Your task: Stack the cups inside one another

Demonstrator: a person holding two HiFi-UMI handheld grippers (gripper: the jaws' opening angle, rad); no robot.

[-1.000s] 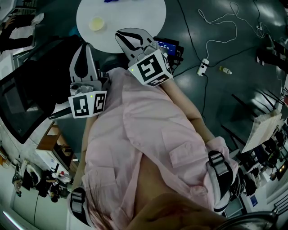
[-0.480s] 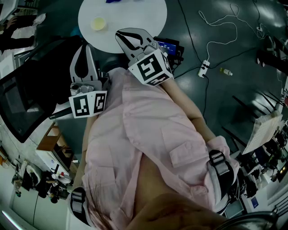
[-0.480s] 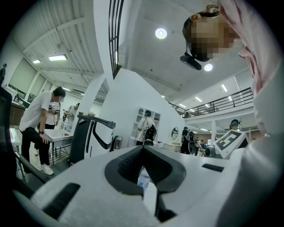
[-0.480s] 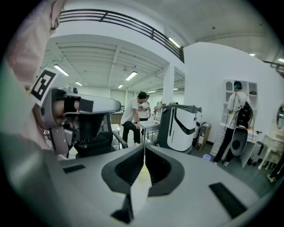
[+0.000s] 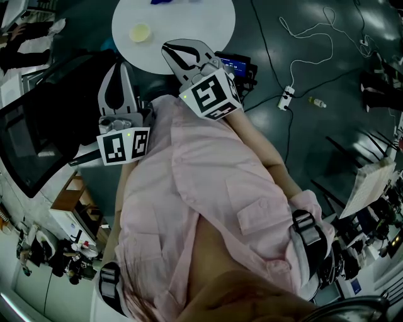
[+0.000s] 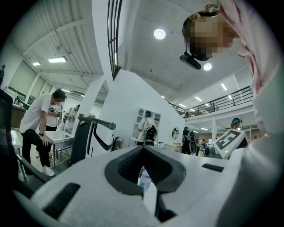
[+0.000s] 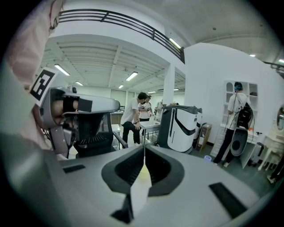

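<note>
1. Slight rightward drift of the round white table (image 5: pixel 189 44) and the yellow cup (image 5: pixel 140 31) across the head view since a second ago; no shift of left gripper (image 5: pixel 118 68) or right gripper (image 5: pixel 173 50) against the pink shirt (image 5: pixel 201 188).
2. Yellow cup: standing on the table's left part, well apart from both grippers. Farther back on the same tabletop, a blue thing (image 5: pixel 162 2), cut by the picture's top edge and too little shown to name.
3. Left gripper: held close before the chest, short of the table's near edge, over a dark chair (image 5: pixel 56 107). Jaws pressed together at the tips in the left gripper view, nothing pinched between them.
4. Right gripper: just beside the left one, its tip overlapping the table's near edge in the head view. Jaws fully together in the right gripper view, holding nothing; behind the tips, a pale yellow patch in the narrow slit, not clear enough to name.
5. Square-marker cubes toward the body: one behind the left jaws (image 5: pixel 123 146), one behind the right (image 5: pixel 211 94).
6. On the dark floor to the right: a white power strip (image 5: pixel 286 97) with a looping white cable (image 5: pixel 302 38), and a small bottle (image 5: pixel 317 101) near it.
7. Farther off in the right gripper view: a white-and-black machine (image 7: pixel 184 128) and a person in a white shirt (image 7: pixel 135 115) leaning at a desk.
</note>
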